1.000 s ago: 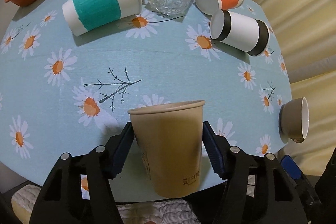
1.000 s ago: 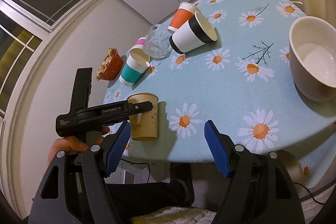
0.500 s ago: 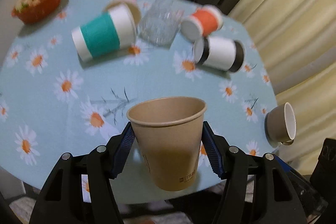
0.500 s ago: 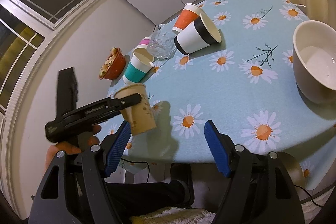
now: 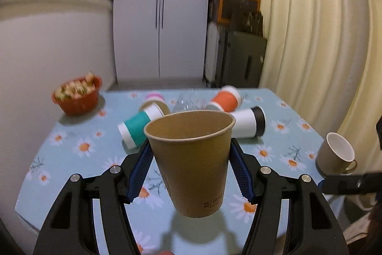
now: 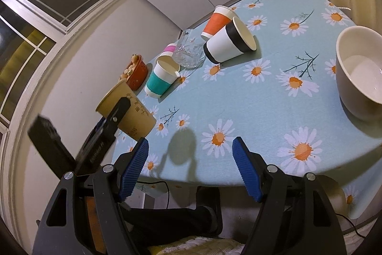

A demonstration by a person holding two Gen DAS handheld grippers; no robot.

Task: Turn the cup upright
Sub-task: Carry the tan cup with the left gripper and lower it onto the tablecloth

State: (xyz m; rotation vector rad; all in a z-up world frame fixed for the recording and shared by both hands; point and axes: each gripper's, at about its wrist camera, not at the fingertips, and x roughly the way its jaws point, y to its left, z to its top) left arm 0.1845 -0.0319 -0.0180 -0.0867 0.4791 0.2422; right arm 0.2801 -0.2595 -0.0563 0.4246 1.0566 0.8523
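My left gripper (image 5: 189,169) is shut on a brown paper cup (image 5: 191,159), gripped by its sides, mouth up, held in the air above the near edge of the daisy tablecloth (image 5: 71,159). In the right wrist view the same cup (image 6: 129,111) hangs tilted off the table's left edge, with its shadow on the cloth. My right gripper (image 6: 189,169) is open and empty, at the table's near edge. A grey mug (image 5: 334,157) lies on its side at the right; it fills the right wrist view's right side (image 6: 358,78).
Lying on their sides at the back: a teal-banded cup (image 5: 138,128), a black-banded cup (image 5: 248,122), an orange cup (image 5: 225,99), a pink cup (image 5: 154,97) and a clear glass (image 6: 188,51). A red snack bowl (image 5: 77,96) stands back left.
My left gripper has lifted the brown cup off the table and tipped back, so its view now shows the room behind. My right gripper has barely moved.
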